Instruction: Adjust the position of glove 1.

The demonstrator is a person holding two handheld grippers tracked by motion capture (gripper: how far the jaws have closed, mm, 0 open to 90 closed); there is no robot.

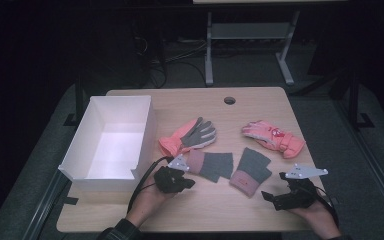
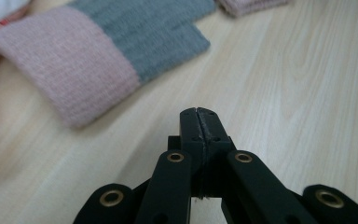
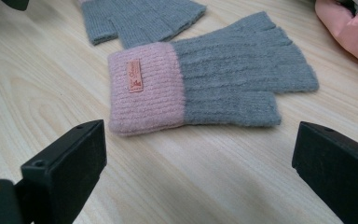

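Grey-pink knit glove lying near worktop's front edge; right gripper hovering wide, probably best closing on cuff; left gripper sitting closed, empty.

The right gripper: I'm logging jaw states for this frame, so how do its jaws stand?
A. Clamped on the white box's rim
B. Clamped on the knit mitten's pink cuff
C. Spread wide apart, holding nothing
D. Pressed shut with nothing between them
C: in the right gripper view the right gripper has its two black jaws far apart over bare table, with the grey and pink knit mitten lying untouched beyond them.
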